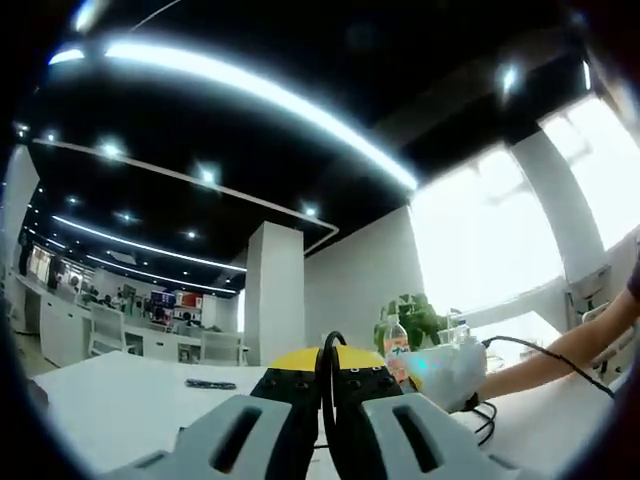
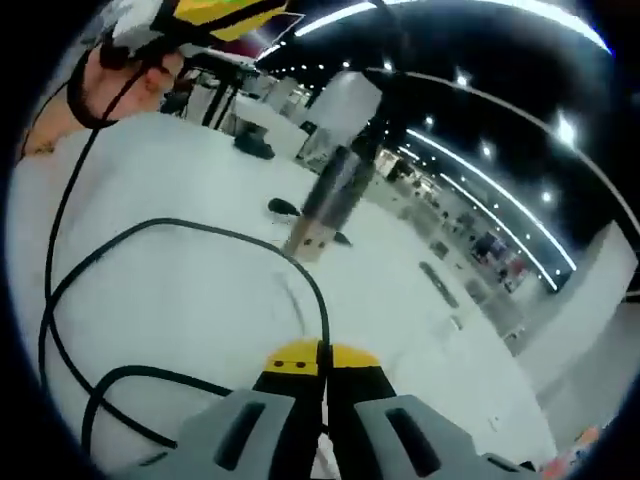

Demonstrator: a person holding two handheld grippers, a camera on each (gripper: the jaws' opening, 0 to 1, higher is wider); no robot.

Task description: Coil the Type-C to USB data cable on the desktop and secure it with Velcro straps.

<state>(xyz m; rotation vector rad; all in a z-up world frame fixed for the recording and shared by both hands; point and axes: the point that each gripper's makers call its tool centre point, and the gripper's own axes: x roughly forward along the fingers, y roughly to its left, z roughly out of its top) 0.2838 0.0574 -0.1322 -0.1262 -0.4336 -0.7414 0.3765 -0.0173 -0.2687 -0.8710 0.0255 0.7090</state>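
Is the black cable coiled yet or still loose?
Still loose: the thin black data cable sprawls in open loops over the white desktop, unstrapped, pinched in the right gripper.

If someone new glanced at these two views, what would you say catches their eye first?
Probably the black cable, looping in wide curves over the white desktop in the right gripper view and running up between the closed yellow-tipped jaws of the right hand-held gripper. In the left gripper view, the left hand-held gripper likewise pinches a black loop, with a green plant and bright windows behind.
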